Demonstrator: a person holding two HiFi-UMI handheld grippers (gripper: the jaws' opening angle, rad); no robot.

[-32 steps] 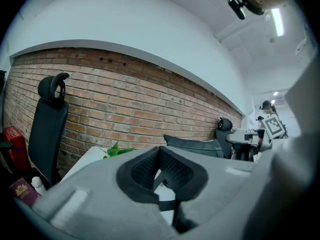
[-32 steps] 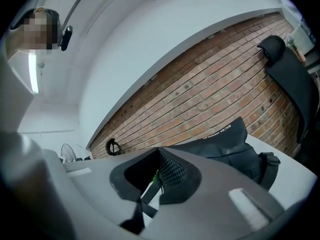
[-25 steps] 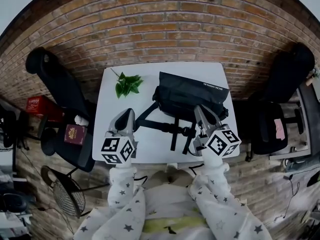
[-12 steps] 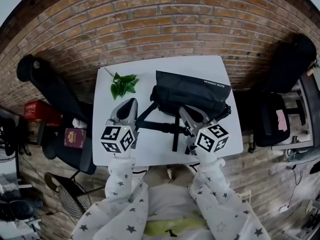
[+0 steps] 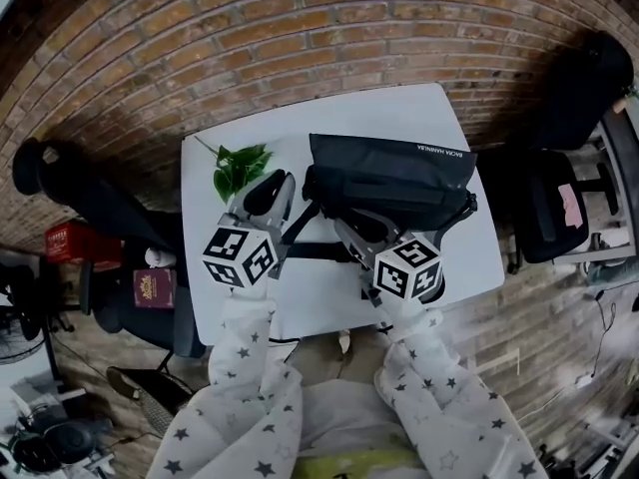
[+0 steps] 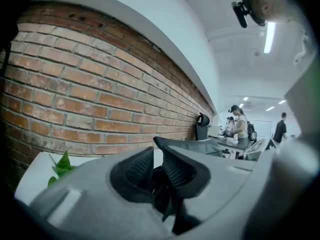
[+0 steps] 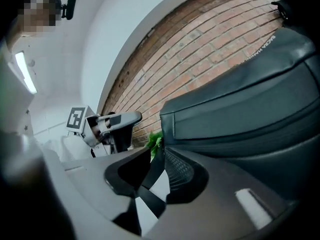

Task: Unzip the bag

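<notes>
A black bag [image 5: 389, 178] lies across the back right of the white table [image 5: 469, 257], and its strap [image 5: 319, 251] trails toward me. My left gripper [image 5: 280, 186] is at the bag's left end, jaws opening with a narrow gap. In the left gripper view the left gripper [image 6: 157, 151] has nothing pressed between its pads, and the bag [image 6: 200, 146] lies just beyond. My right gripper [image 5: 339, 226] is at the bag's front, jaws opening wide. In the right gripper view the strap [image 7: 150, 189] runs past the gap of the right gripper [image 7: 159, 156], untouched, with the bag [image 7: 250, 109] on the right.
A green leaf sprig [image 5: 238, 168] lies on the table's back left corner. Black chairs stand at the left [image 5: 90, 193] and the right [image 5: 559, 208] of the table, against the brick wall. A red box [image 5: 75, 239] and a dark red booklet [image 5: 153, 287] sit at the left.
Both grippers have moved forward to the bag, the left to its left end and the right to its front. Their jaws have gone from shut to apart.
</notes>
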